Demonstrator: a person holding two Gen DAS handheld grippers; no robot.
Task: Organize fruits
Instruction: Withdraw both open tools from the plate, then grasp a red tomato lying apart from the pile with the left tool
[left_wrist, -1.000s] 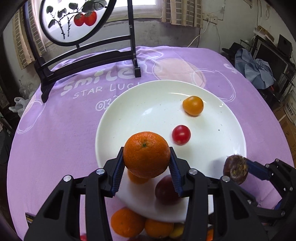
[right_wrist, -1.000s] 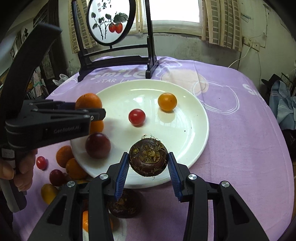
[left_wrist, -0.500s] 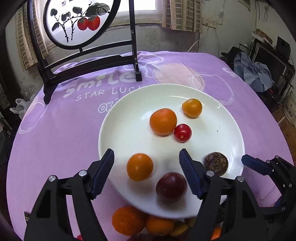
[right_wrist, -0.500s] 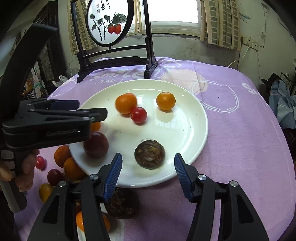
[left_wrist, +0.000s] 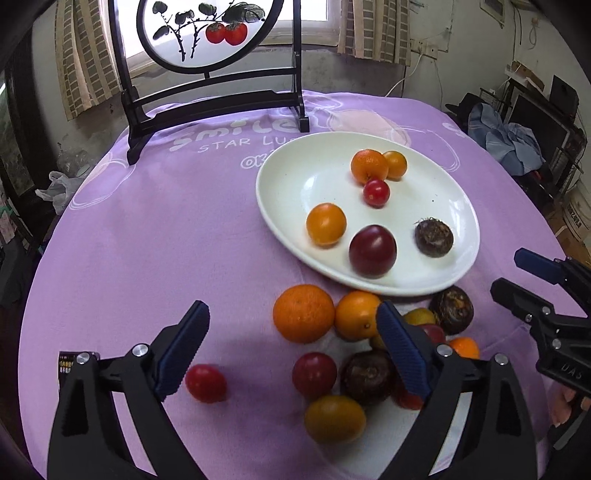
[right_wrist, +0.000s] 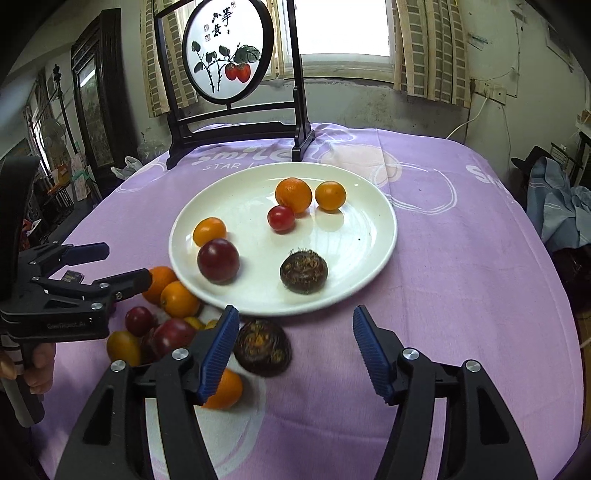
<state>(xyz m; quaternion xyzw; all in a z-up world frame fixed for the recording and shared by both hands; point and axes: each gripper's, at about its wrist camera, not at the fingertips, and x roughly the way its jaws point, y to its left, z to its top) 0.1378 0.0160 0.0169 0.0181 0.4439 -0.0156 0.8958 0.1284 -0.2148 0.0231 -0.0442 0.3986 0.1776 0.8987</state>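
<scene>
A white plate on the purple cloth holds an orange, two small orange fruits, a red cherry tomato, a dark plum and a brown hairy fruit. A pile of loose fruit lies in front of the plate, with a big orange and another brown fruit. My left gripper is open and empty above the pile. My right gripper is open and empty, just off the plate's near rim.
A black wooden stand with a round painted panel stands at the table's far side. A lone red tomato lies left of the pile. Clothes and clutter sit off the table's right edge.
Both grippers opened and let go: the orange and the brown hairy fruit now lie on the plate. Both grippers drew back toward the loose pile; the orange rolled to the plate's far side.
</scene>
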